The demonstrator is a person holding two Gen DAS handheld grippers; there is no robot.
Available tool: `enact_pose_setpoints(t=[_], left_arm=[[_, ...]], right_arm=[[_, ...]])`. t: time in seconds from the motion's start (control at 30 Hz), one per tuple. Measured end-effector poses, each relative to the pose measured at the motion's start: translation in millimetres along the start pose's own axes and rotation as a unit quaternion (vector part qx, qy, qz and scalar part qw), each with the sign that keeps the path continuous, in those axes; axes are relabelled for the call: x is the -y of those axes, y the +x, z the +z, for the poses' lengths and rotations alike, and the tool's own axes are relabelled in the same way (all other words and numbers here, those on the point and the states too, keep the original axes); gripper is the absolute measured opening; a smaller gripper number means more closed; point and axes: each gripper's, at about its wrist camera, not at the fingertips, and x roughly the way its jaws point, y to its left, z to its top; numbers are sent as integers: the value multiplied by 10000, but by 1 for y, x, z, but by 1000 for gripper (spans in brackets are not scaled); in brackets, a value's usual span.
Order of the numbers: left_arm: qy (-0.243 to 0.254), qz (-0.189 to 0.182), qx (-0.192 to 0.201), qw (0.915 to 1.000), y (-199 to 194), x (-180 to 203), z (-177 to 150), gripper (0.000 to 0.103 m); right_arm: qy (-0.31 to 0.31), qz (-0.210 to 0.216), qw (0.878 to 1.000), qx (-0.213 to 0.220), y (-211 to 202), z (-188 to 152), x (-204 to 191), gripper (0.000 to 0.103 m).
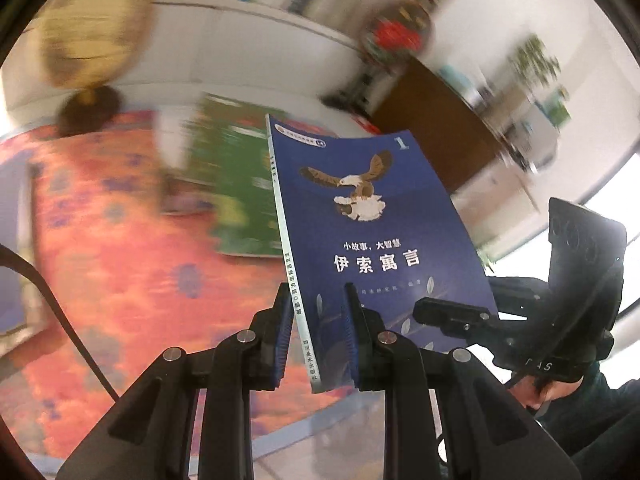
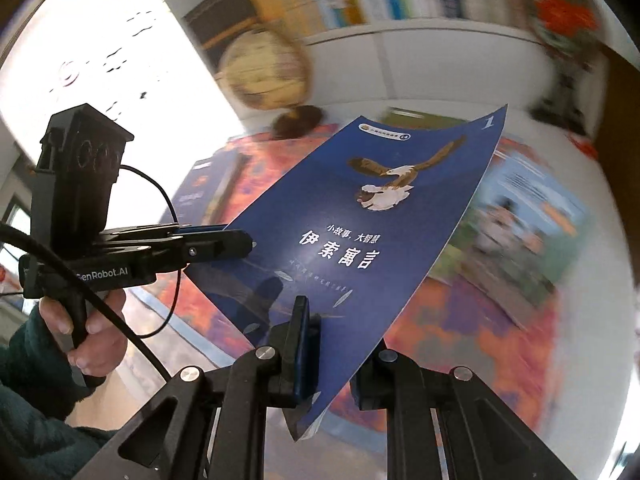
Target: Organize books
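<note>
Thin blue book [image 1: 372, 220], light and floppy, pinched at spine by left gripper [image 1: 316, 344] and at bottom edge by right gripper [image 2: 340, 356], best gripped near spine.

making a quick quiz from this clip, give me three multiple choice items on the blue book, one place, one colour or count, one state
1. Where is the blue book?
A. lying flat on the patterned cloth
B. held up above the table
C. standing on the shelf

2. What digit is printed at the cover's top corner?
A. 1
B. 3
C. 7

3. How many grippers are clamped on the book?
A. none
B. one
C. two

Key: 1 B, it hangs over the orange patterned cloth with nothing under it. 2 A, a white 1 shows in both views. 3 C, the left gripper has its jaws on the spine edge and the right gripper grips the bottom edge, each also seen from the other camera.
</note>
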Motion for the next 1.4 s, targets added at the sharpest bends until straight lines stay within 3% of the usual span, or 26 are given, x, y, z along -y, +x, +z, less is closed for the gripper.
enact_pose_setpoints(t=[0.13,0.33,0.57,0.73,1.03,1.4], left_arm=[[-318,322,350,9984,-41,-53,-1,19],[-933,848,863,9883,-97,-140,-3,19],[-1362,1356,1165,9744,-135,-213,-2,19],[-1823,1573,1182,9634,-138,-262,-4,19],[-2229,1574,1165,9550,-135,-308,-14,19],[-2533,1591,844,9505,-124,-320,-32,20]], right_arm=[[-375,304,9988,-55,41,33,-53,16],[-766,789,9938,-173,110,77,-122,16],[-1100,1159,9865,-346,175,114,-182,17],[-1284,1186,9829,-574,220,131,-213,17],[-1320,1163,9807,-855,268,146,-232,19],[-995,1100,9821,-1162,287,144,-220,26]])
